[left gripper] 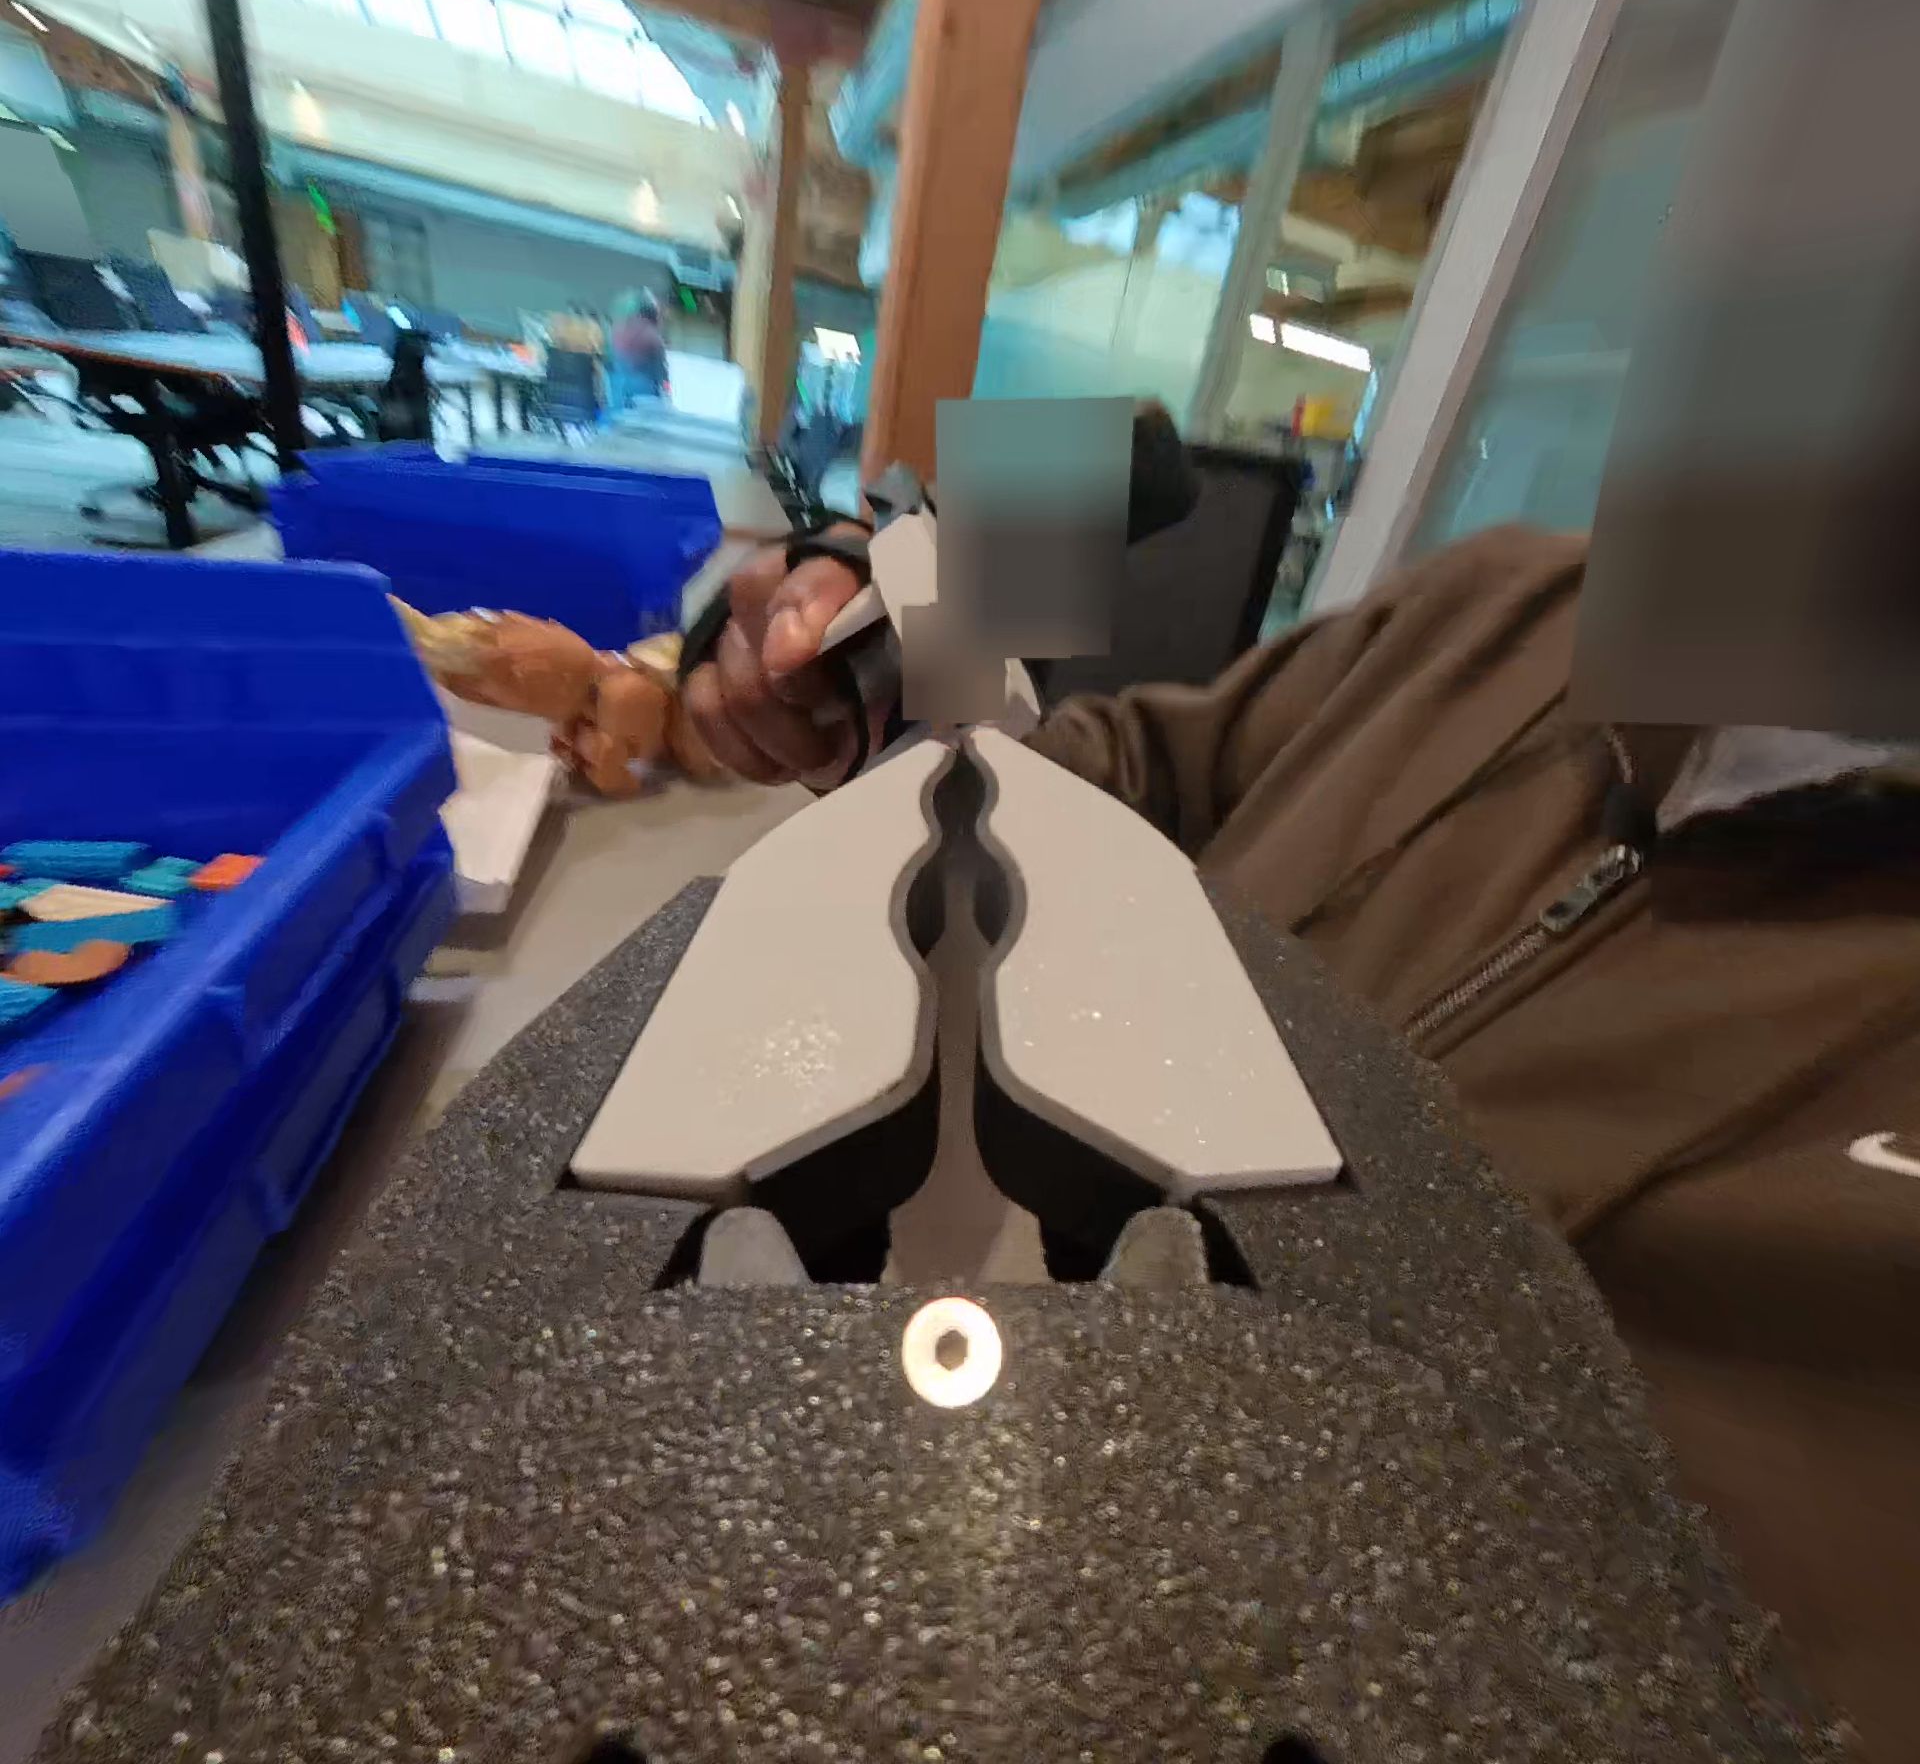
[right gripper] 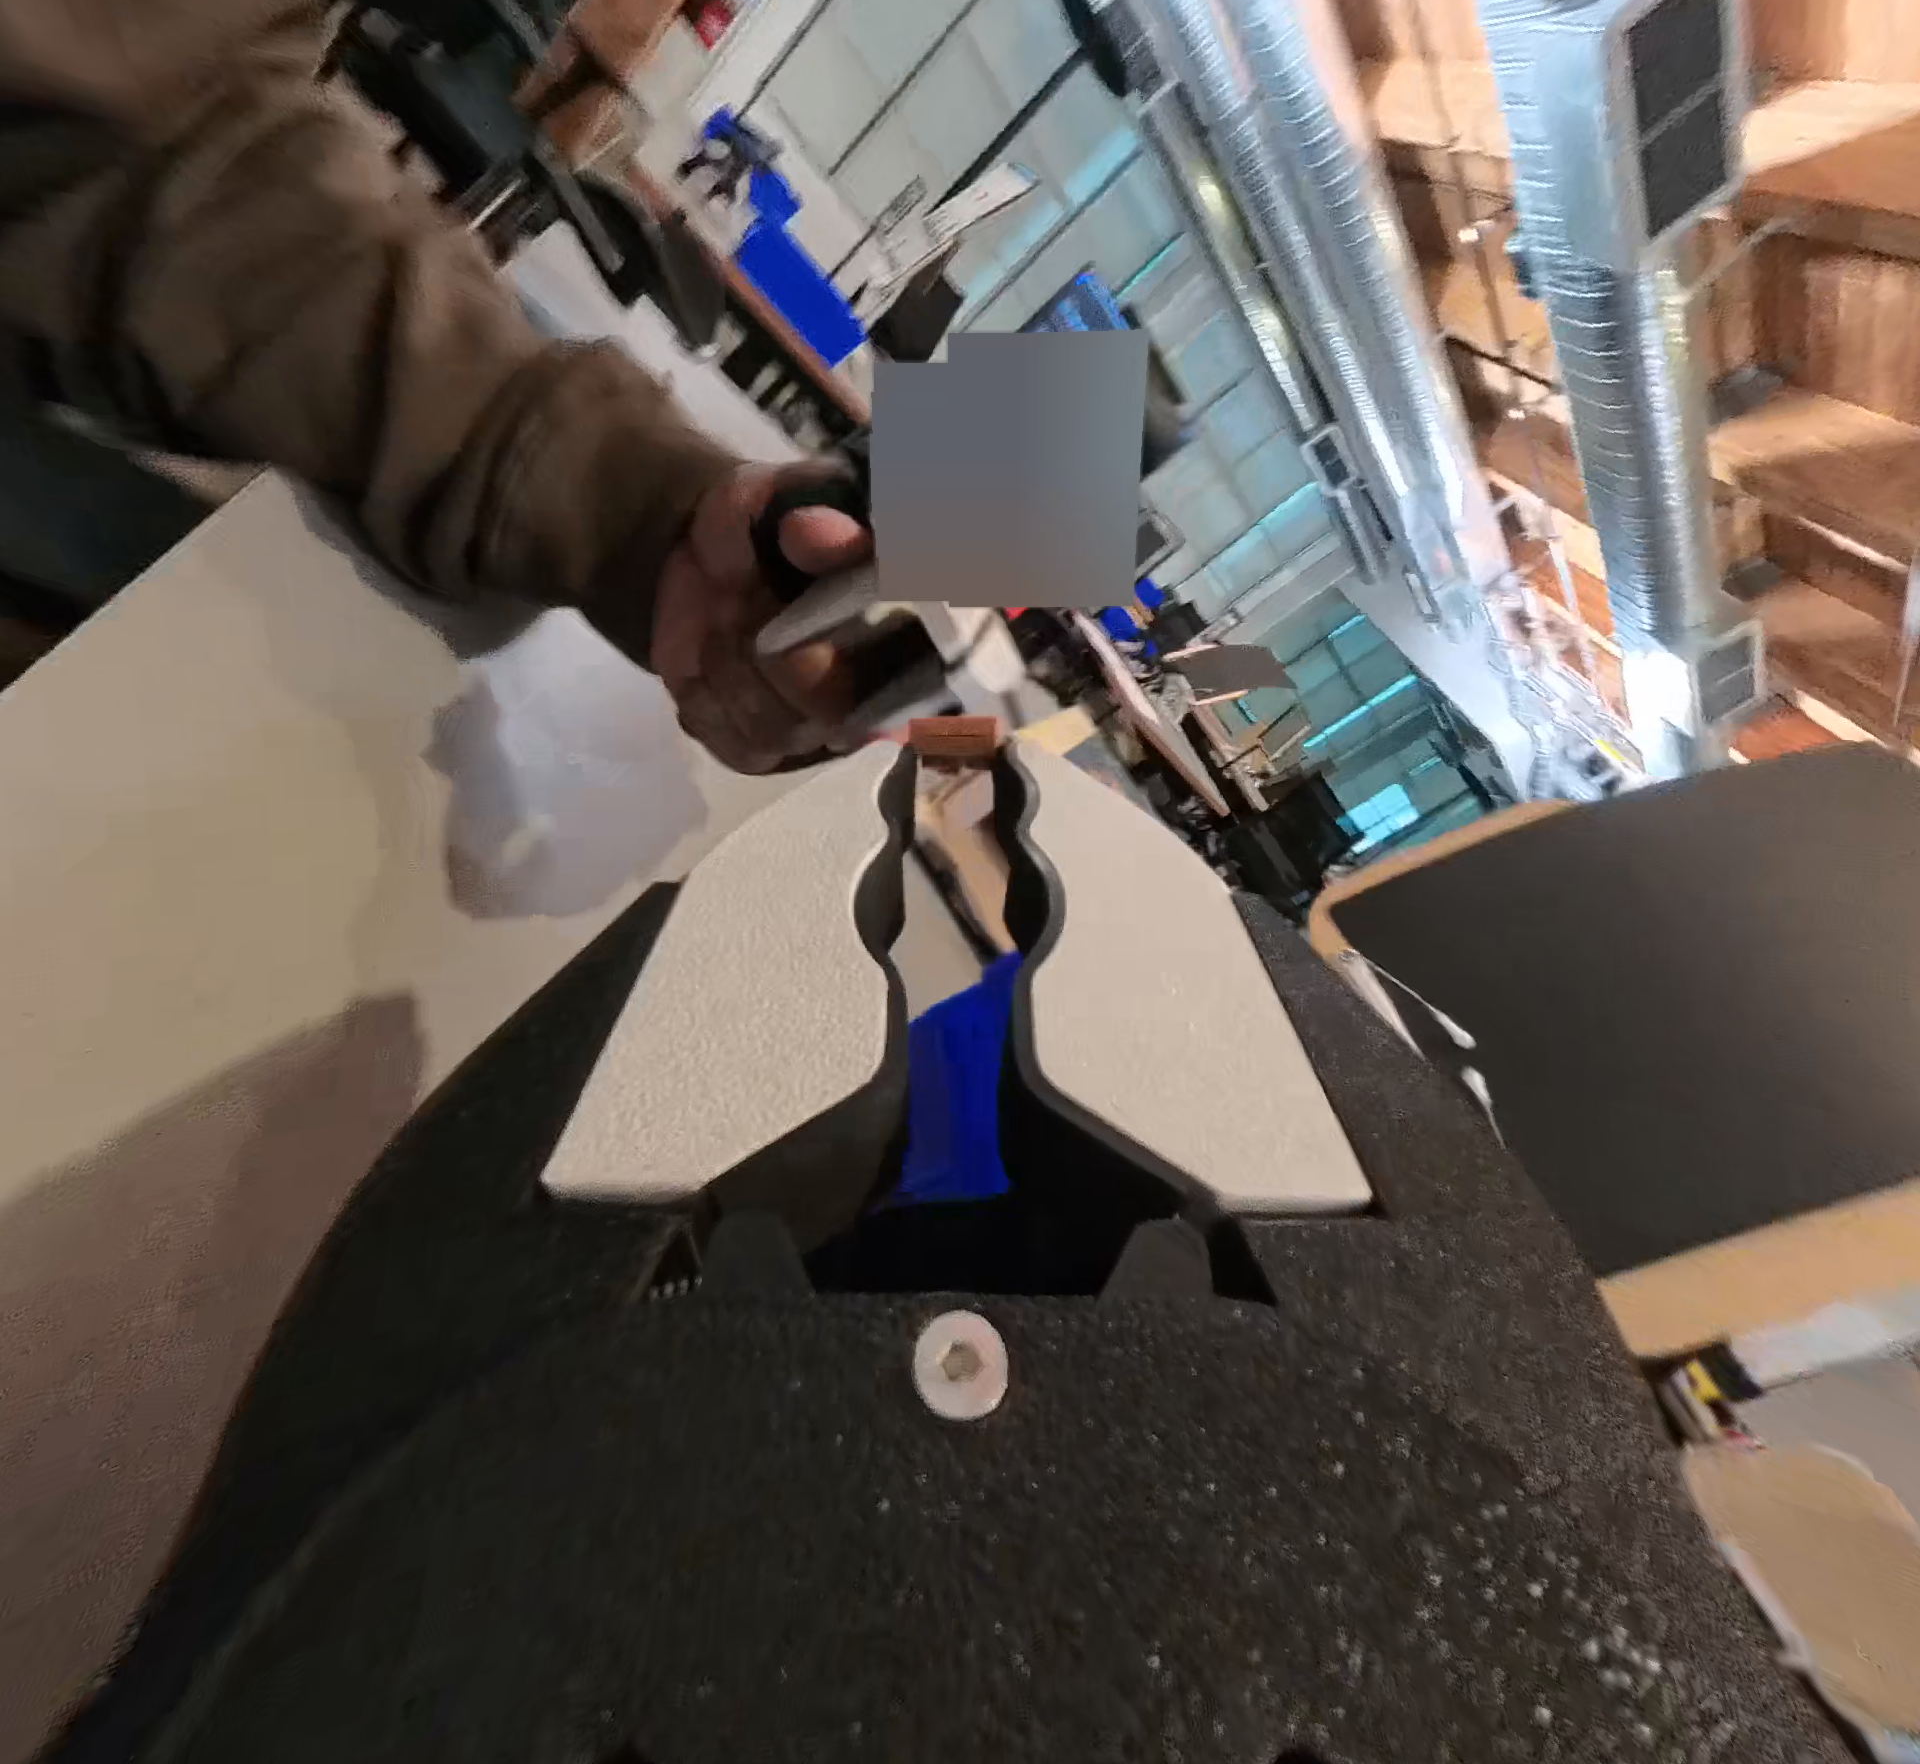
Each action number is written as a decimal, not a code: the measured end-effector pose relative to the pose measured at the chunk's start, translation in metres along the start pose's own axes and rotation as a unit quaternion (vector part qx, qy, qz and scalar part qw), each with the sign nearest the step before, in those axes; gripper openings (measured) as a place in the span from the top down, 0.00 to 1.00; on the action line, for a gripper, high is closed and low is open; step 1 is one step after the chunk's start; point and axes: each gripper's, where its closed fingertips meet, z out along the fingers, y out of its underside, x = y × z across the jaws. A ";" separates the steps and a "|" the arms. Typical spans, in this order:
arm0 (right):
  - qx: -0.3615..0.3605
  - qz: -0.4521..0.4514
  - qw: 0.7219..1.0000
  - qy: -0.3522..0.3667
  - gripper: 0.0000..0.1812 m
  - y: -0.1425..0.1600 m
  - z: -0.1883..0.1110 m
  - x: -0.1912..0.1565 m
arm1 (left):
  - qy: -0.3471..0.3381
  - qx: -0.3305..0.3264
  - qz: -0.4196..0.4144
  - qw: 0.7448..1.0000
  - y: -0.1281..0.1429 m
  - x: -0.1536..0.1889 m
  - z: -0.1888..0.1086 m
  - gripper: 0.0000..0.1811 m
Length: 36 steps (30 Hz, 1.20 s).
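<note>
Left wrist view only: stacked blue bins fill the left edge of the frame, the nearest holding small teal, orange and pale flat pieces. A person's brown jacket fills the right side. Mid-frame, a hand grips a grey handle; just left of it sits an orange-brown shape, too blurred to name. Pale counter shows between bins and jacket.

Right wrist view only: the frame is tilted. A pale counter fills the left, a dark board with a tan edge the right, silver ducts the upper middle. A brown sleeve comes in from the upper left to a hand on a grey handle.

Left tongs: tips meet, shut on nothing visible. They hang above the counter, touching nothing, with the hand close beyond the tips.

Right tongs: parted a little, pinching a small reddish-brown block at the very tips. Blue shows through the gap below; a white crumpled patch lies on the counter to the left.

Open room: narrow counter strip between bins and jacket; right view clear ahead past the tips.
</note>
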 end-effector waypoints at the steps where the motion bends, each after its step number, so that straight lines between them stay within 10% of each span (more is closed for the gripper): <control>1: 0.002 0.009 1.000 0.020 0.92 0.002 -0.008 0.011 | -0.018 0.019 0.003 1.000 -0.008 -0.006 -0.010 1.00; 24: -0.160 -0.058 0.985 -0.015 0.92 0.051 0.011 -0.012 | -0.166 -0.160 0.112 0.967 0.046 -0.039 0.021 0.86; 36: -0.109 -0.037 0.993 -0.009 0.92 0.031 0.009 -0.010 | -0.088 -0.075 0.014 0.993 0.032 -0.022 0.026 0.92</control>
